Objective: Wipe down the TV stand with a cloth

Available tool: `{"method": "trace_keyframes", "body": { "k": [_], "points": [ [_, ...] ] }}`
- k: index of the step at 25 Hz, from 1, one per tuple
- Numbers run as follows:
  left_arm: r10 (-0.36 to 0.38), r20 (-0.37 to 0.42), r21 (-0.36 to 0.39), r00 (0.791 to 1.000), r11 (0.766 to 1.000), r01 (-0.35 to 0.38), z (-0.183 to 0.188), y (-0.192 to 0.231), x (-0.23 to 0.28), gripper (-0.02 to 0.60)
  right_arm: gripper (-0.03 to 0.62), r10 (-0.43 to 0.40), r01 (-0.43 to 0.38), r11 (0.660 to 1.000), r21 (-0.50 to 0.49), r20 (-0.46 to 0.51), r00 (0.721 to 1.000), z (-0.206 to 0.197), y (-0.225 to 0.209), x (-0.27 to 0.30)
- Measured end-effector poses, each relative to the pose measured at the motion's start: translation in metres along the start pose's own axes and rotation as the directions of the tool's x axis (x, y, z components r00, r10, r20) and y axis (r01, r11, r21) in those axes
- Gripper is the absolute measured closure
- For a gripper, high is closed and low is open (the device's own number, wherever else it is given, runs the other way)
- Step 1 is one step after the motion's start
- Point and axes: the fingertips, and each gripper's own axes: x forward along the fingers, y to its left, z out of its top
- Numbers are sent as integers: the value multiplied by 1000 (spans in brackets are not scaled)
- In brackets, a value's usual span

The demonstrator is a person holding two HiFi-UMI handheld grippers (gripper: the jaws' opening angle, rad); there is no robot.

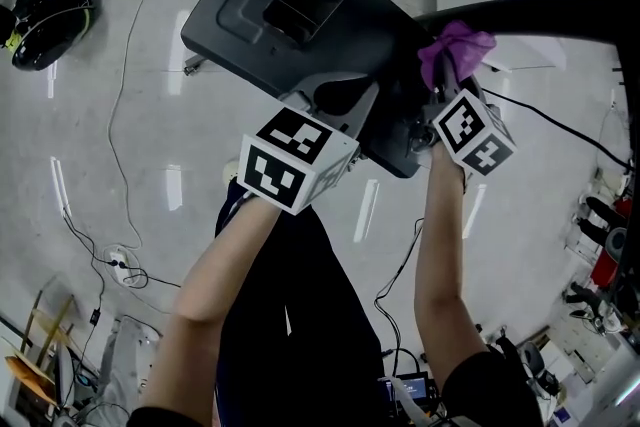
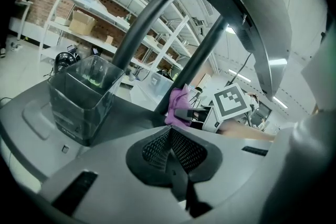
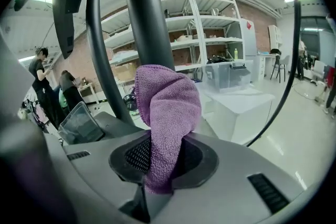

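My right gripper point(image 3: 157, 165) pinches the cloth point(image 3: 168, 107) (left gripper point(image 2: 176, 165) pressed together, empty); next I'd press it onto the TV stand point(image 1: 250, 5) base.

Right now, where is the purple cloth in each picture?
Head view: the cloth is at the upper right.
Left gripper view: the cloth is small, near the middle.
Right gripper view: the cloth is big, in the middle, pinched by the right gripper.
Shared landmark: the box on the stand, left of the cloth everywhere.
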Motion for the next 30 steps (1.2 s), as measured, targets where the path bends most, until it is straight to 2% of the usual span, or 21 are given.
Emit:
{"method": "trace_keyframes", "body": {
  "k": [5, 9, 16, 23, 26, 30],
  "points": [
    [24, 3, -29, 1000, 999, -24, 4, 5, -18, 575, 505, 52, -52, 998, 33, -20, 998, -7, 34, -16],
    [78, 12, -33, 997, 996, -77, 12, 15, -41, 574, 505, 121, -120, 991, 55, -22, 992, -2, 70, -31],
    [174, 75, -49, 982, 984, -171, 36, 49, -93, 575, 505, 255, -255, 967, -4, 14, 967, 19, 156, -50],
    [212, 74, -84, 974, 975, -206, 47, 102, -144, 574, 505, 317, -318, 948, 17, 16, 948, 26, 240, -57],
    [217, 57, -61, 974, 975, -214, 59, 121, -159, 574, 505, 338, -338, 941, 31, 4, 941, 29, 274, -52],
    [202, 29, -6, 979, 979, -202, 78, 151, -173, 575, 505, 354, -353, 930, 101, 13, 935, 36, 320, -42]
  ]
}}
